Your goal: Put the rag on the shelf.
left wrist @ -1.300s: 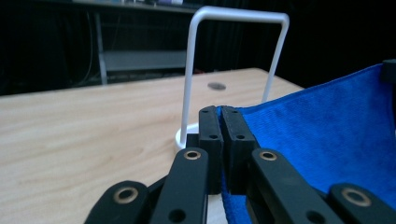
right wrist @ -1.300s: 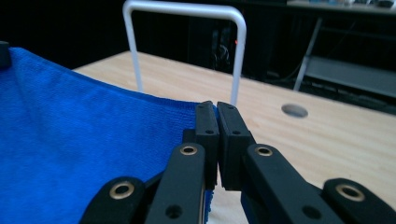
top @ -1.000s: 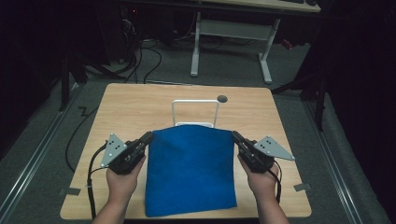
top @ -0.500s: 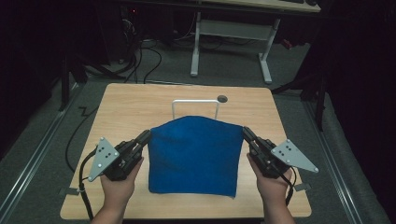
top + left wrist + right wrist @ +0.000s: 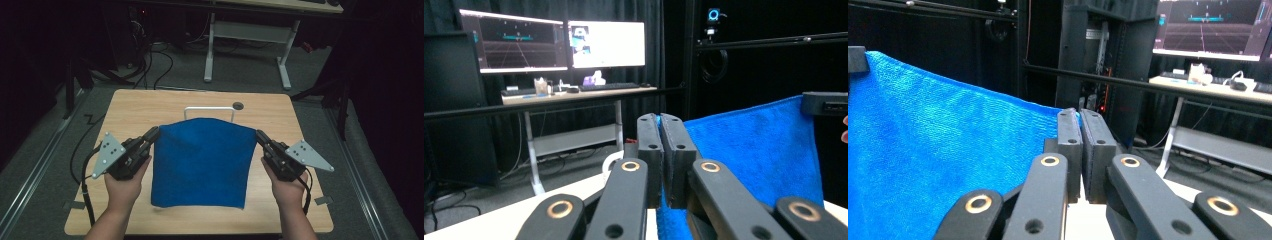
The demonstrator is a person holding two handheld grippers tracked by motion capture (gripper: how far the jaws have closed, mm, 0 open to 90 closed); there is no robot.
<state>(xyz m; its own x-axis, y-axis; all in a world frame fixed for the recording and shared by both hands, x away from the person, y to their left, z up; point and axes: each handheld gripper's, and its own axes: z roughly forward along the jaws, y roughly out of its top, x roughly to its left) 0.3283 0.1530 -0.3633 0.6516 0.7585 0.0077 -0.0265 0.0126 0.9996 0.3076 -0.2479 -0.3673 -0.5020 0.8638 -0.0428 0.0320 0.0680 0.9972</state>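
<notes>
While both grippers clamp its upper corners, left gripper (image 5: 151,135) and right gripper (image 5: 261,137), a blue cloth (image 5: 201,161) hangs stretched just before a white wire rack (image 5: 208,108).

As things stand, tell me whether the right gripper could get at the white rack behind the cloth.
Probably not yet. The right gripper is shut on a top corner of the blue cloth, which hangs stretched across to the left gripper in front of the white rack. It would have to let go first.

cloth (image 5: 202,162) between grippers, before rack (image 5: 209,111)
</notes>
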